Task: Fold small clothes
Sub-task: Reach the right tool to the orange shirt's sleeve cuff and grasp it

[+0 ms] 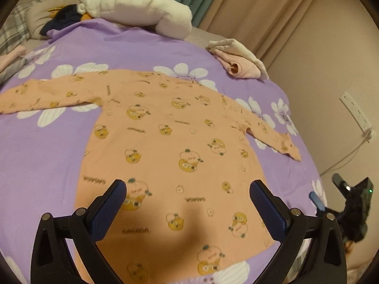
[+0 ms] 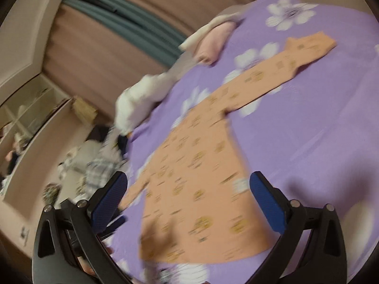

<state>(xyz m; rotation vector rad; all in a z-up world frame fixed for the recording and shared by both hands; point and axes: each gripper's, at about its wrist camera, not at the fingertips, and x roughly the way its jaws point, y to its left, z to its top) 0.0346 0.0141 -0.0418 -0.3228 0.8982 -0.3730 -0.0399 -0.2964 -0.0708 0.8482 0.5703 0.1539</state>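
lay flat and spread on the purple flowered bedsheet [image 1: 54, 146]: soft peach printed long-sleeved shirt [image 1: 170, 146], sleeves out. hovered above its hem, jaws wide apart, empty: left gripper [image 1: 188, 193], right gripper [image 2: 189, 184], blue textured pads.

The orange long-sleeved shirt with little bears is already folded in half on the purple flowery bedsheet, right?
Not folded. The orange long-sleeved shirt lies spread flat, both sleeves stretched out, on the purple flowery bedsheet. The left wrist view shows it clearly.

Right wrist view motion-blurred: shirt [image 2: 194, 189] print unreadable. Left sleeve cuff [image 1: 3, 104] cut off by left view's edge.
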